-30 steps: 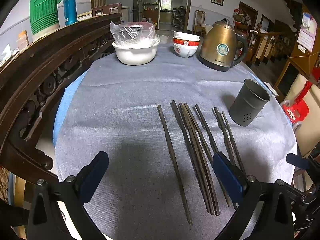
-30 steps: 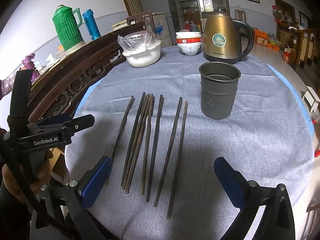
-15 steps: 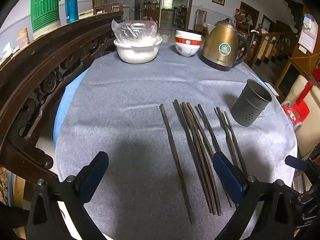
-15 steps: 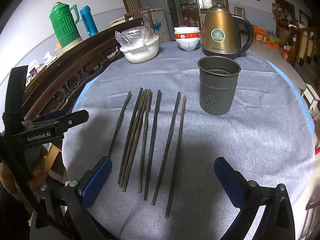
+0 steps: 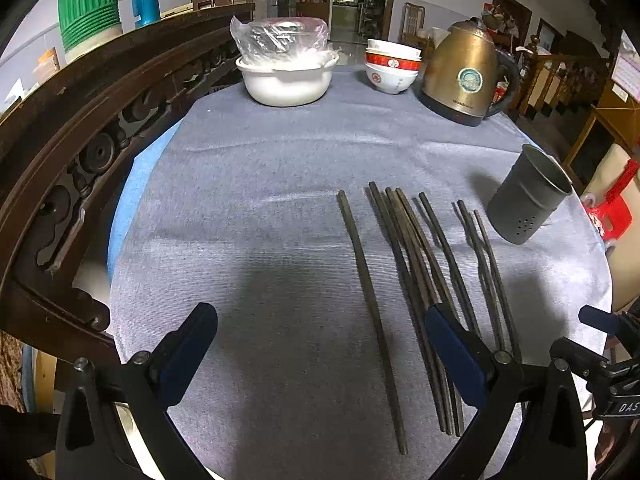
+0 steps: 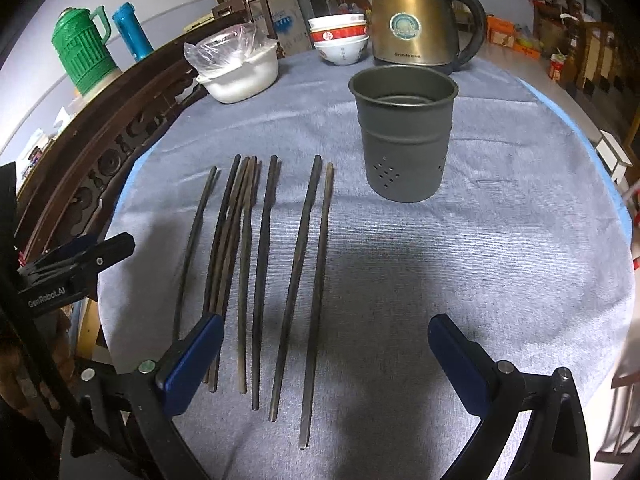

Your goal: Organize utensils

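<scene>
On the round grey-clothed table (image 6: pixel 500 240), both claws hang spread wide and empty over a row of loose chopsticks, none yet lifted.

Largest first: the table's near rim sits right under both claws, with a carved wooden rail (image 5: pixel 80 128) crowding its 9 o'clock side, so open room lies mainly toward 3 o'clock. The kettle (image 6: pixel 412 20), covered basin (image 6: pixel 240 76) and stacked bowls (image 6: pixel 340 40) line the 12 o'clock edge. The grey perforated holder (image 6: pixel 404 136) stands upright at about 1 o'clock in the right wrist view, just beyond the chopsticks (image 6: pixel 260 264). Right claw (image 6: pixel 324 364) and left claw (image 5: pixel 320 356) are both released. Likely risks: pinching several overlapping sticks in the 11 o'clock cluster at once, sweeping one off the near rim, or tipping the light holder while inserting.
</scene>
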`<state>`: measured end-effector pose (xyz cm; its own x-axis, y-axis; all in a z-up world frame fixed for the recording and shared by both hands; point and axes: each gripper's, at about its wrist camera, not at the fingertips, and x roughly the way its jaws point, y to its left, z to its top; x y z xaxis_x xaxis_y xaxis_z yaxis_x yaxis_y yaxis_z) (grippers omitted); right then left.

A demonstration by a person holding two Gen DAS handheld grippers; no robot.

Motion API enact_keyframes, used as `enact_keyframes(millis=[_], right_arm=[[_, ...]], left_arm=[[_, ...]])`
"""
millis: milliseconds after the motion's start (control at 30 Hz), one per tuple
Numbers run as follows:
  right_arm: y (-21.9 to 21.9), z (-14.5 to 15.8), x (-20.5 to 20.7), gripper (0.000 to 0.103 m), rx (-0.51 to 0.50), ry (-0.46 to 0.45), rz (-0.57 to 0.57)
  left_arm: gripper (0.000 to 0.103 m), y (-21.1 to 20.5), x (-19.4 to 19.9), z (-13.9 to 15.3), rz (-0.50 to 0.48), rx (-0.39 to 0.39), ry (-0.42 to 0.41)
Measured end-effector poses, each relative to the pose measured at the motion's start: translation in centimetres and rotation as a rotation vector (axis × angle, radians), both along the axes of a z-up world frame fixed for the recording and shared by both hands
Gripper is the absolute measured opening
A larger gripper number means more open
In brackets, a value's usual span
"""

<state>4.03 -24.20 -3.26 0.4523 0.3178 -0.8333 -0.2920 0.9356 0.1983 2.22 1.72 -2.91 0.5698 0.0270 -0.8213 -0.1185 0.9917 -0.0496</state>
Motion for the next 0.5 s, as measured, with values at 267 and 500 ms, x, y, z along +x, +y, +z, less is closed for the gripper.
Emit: enact_keyframes(millis=[267, 500], right_arm=[[0.2, 0.4, 1.4, 0.103, -0.017, 0.015, -0.005], [0.3, 0.2, 3.5, 0.076, -0.026, 0.067, -0.016]], left_arm=[[0.103, 0.7, 0.7, -0.2, 0.004, -0.017, 0.007], [0.103, 1.9, 1.0, -1.0, 0.028, -0.047, 0.028]])
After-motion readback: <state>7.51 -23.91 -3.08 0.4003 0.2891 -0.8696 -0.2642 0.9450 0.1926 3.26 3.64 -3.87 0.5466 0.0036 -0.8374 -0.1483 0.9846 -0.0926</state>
